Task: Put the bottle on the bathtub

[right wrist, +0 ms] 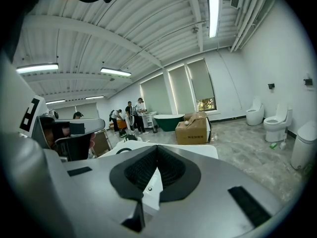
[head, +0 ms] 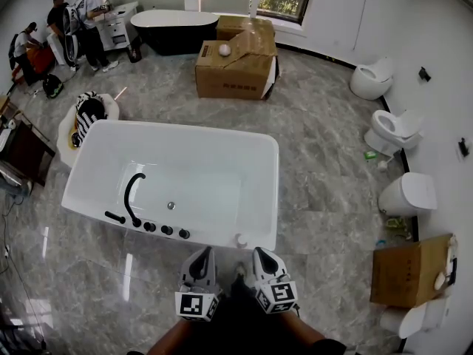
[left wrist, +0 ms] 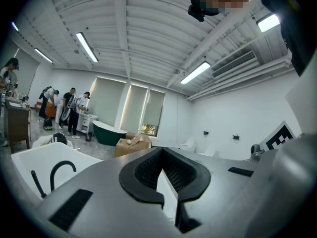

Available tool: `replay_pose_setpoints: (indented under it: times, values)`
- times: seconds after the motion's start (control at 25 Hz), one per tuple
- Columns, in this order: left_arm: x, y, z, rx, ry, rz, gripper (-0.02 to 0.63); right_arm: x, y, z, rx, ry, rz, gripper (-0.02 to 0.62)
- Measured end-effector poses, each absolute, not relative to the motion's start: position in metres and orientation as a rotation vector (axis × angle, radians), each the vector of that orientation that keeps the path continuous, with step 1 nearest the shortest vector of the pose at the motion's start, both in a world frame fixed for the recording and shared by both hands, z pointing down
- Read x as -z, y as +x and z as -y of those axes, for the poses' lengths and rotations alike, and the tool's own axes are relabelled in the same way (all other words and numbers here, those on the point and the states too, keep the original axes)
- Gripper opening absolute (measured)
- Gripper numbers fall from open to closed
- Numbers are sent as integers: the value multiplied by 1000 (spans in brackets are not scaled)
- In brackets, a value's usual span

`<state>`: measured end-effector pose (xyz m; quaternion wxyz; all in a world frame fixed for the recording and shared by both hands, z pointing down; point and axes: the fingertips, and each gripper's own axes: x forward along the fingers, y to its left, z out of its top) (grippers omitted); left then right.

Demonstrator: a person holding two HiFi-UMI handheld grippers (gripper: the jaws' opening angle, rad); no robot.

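Note:
The white bathtub (head: 266,191) stands in the middle of the head view, with a black tap (head: 131,194) on its near left rim. A small white bottle-like object (head: 241,239) rests on the tub's near rim by the right corner. Both grippers are low and close to the body, just short of that rim. My left gripper (head: 201,254) and right gripper (head: 262,254) flank the object from behind, and each looks shut with nothing between the jaws. In the left gripper view the left gripper (left wrist: 161,150) points over the tub (left wrist: 29,160). The right gripper (right wrist: 157,148) points the same way.
Cardboard boxes (head: 235,69) with a white ball (head: 224,49) stand beyond the tub. A dark tub (head: 174,29) and several people (head: 77,24) are at the back left. Toilets (head: 390,132) line the right wall, with another box (head: 410,272) near right.

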<state>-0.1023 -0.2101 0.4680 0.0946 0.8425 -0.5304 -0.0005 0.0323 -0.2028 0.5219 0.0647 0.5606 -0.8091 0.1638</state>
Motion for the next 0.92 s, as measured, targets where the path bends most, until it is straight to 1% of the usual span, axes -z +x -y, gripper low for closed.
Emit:
replay_pose_setpoints:
  times: [0.92]
  values:
    - [-467, -99, 217, -11, 2511, 1568, 14, -526, 31, 208, -487, 1652, 2441, 9]
